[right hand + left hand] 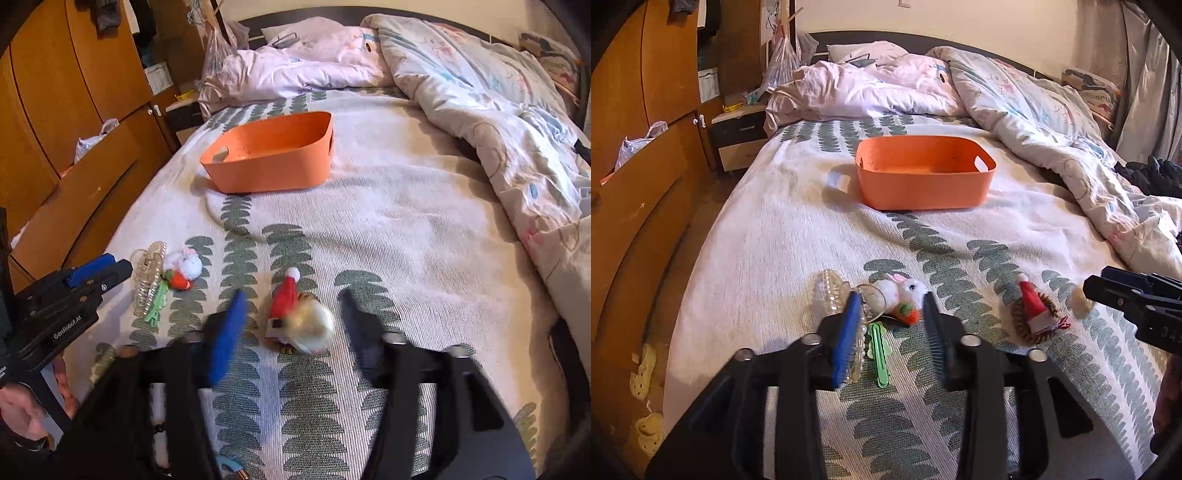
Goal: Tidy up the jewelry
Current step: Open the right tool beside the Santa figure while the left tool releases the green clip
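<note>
Wide bed here, white woven bedspread (783,236) with green leaf rows, rumpled duvet (1027,122) piled far right, wooden wardrobe (639,122) along the left. Orange basket (923,181) sits mid-bed, far from the accessories. Left gripper (891,295) has its jaws apart, just short of the bunny hair clip (905,291), clear claw clip (833,291) and green clip (879,354). Right gripper (293,297) spread wide, blurred, around the Santa-hat hair tie (286,299) and a pale pompom (314,328)
</note>
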Demonstrator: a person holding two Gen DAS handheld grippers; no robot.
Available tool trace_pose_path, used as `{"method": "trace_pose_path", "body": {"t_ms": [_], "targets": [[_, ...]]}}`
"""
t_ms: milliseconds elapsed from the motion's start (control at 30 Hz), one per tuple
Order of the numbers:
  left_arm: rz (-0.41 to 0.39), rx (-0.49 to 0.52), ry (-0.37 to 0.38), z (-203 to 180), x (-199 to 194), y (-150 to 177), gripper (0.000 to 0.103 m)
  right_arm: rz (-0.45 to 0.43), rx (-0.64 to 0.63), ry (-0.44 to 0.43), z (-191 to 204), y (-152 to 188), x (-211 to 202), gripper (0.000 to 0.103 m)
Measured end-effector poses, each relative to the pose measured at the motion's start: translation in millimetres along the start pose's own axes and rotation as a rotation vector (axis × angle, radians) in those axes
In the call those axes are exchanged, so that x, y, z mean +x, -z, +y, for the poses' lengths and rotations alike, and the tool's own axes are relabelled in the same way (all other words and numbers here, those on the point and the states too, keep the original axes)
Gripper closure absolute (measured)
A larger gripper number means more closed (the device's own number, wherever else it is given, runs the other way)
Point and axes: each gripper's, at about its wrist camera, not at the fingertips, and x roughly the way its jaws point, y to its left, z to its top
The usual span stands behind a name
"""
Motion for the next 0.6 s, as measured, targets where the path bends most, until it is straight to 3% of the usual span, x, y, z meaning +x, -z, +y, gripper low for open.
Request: {"method": "trace_pose_path", "body": {"t_ms": [67,267,433,600], "targets": [[-0.005,-0.003,0.003,0,-3,0,0.063,-0.018,0.006,0.005,-1,-1,-3,0.027],[-0.016,-0.012,0.017,1,-17,1,0.063,-0.051,0.000,-0.002,2,-5,-21,0.027],[-0.034,-0.021,0.011,2,-37,5,0.054,-0.116,-0.035,-0.008,13,0,-59,0.027],[-0.052,-0.014,-0.005,2,-62,15,0.045,-0.150,-0.069,-0.007,19,27,-94,0.027]]}}
